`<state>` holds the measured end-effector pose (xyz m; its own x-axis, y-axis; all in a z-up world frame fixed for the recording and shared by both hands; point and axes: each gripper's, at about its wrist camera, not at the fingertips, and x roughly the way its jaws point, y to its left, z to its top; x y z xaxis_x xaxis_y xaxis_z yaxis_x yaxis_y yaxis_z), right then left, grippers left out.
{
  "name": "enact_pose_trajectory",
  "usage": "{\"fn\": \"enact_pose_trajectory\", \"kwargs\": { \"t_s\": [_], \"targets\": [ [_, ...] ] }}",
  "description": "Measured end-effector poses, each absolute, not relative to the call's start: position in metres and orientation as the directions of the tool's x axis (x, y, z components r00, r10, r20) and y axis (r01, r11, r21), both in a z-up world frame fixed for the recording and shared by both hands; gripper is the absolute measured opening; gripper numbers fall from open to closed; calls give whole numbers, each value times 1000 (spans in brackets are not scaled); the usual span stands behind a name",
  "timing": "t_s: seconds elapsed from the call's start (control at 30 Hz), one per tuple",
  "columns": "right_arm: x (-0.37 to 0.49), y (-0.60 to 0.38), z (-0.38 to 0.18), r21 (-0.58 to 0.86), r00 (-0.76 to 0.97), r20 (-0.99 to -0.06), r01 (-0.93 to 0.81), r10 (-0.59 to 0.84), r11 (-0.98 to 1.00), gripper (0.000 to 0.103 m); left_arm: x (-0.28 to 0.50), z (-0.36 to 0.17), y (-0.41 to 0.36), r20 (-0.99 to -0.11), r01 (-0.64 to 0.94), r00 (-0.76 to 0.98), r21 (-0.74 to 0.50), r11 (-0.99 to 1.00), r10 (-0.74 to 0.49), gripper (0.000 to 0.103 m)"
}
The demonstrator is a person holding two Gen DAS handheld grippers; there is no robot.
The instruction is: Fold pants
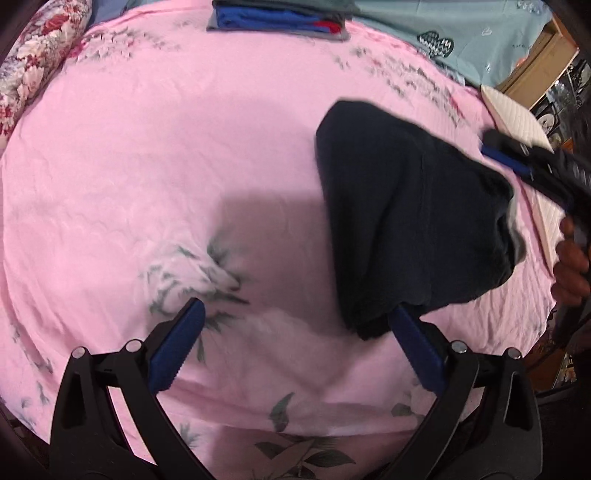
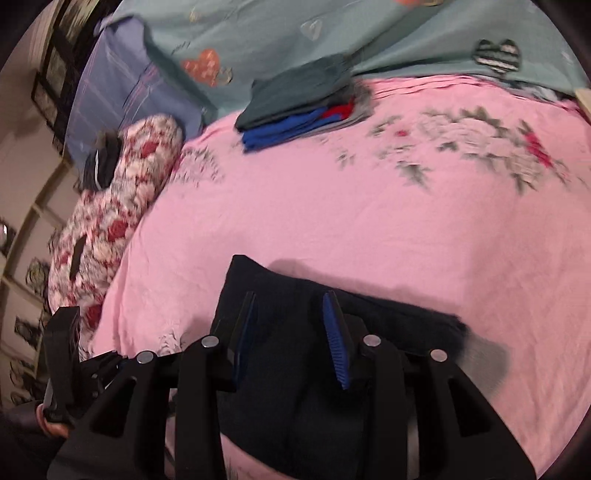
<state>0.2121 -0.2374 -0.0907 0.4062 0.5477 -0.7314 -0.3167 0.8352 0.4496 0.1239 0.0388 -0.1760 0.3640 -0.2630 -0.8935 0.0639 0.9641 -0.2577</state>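
Observation:
Dark navy pants (image 1: 406, 221) lie folded in a compact bundle on the pink floral bedsheet (image 1: 184, 166), at the right of the left wrist view. My left gripper (image 1: 295, 314) is open and empty; its right fingertip touches the bundle's near corner. My right gripper (image 2: 290, 299) hovers over the pants (image 2: 295, 387) with its jaws apart, holding nothing. It also shows in the left wrist view (image 1: 517, 162) at the pants' far right edge, held by a hand.
A stack of folded clothes (image 1: 277, 18), blue, red and dark green, sits at the far side of the bed (image 2: 295, 107). A red floral pillow (image 2: 118, 214) lies at the left. A teal blanket (image 2: 332, 33) lies behind. A white quilted pad (image 1: 517, 114) lies at the right edge.

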Motion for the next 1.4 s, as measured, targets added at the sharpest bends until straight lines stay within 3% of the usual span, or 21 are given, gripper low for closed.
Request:
{"fn": "enact_pose_trajectory", "kwargs": {
  "t_s": [0.27, 0.7, 0.87, 0.93, 1.0, 1.2, 1.4],
  "targets": [
    [153, -340, -85, 536, 429, -735, -106, 525, 838, 37, 131, -170, 14, -899, 175, 314, -261, 949, -305, 101],
    [118, -329, -128, 541, 353, -779, -36, 517, 840, 37, 137, -178, -7, -926, 234, 263, -213, 949, -273, 101],
    [126, -333, -140, 593, 363, -753, 10, 550, 805, 30, 136, -178, -5, -929, 231, 263, -201, 952, -260, 101],
    [129, -333, -141, 587, 360, -759, 20, 542, 809, 16, 135, -178, -2, -931, 227, 263, -196, 954, -254, 101],
    [130, -327, -132, 563, 360, -767, -22, 532, 826, 11, 135, -178, 1, -932, 217, 266, -192, 957, -248, 101],
    [136, -333, -69, 500, 503, -704, -152, 502, 852, 10, 137, -178, 7, -933, 198, 261, -200, 960, -248, 101],
    [141, -355, -117, 426, 427, -810, -39, 401, 904, 10, 138, -180, 9, -936, 188, 257, -197, 962, -242, 101]
  ]
}}
